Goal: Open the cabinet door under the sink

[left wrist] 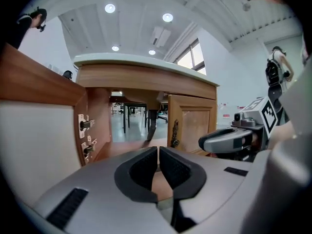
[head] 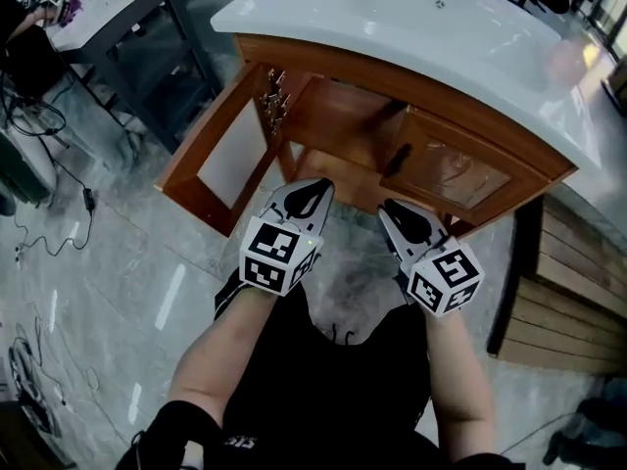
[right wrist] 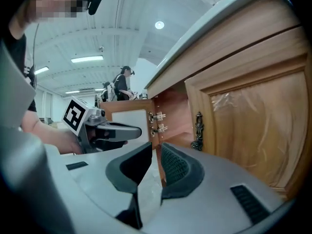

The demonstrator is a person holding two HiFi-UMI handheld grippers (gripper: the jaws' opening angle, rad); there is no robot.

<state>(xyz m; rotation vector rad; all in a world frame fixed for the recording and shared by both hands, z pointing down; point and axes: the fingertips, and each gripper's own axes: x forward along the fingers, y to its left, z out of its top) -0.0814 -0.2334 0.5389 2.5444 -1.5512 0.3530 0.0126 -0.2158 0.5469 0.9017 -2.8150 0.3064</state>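
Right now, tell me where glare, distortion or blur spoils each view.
Head view: glare washes out part of the sink top, and the floor carries pale streaks. Left gripper view: wide-angle bending curves the sink top, ceiling lights burn bright, corners go black. Right gripper view: the closed door bulges, its plastic film glinting. No motion blur anywhere.

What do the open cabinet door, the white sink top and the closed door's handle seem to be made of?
Open door: brown wooden-looking frame, pale smooth panel. Sink top: white and glossy with reflections, perhaps ceramic or stone. Handle: dark, ornate, probably metal.
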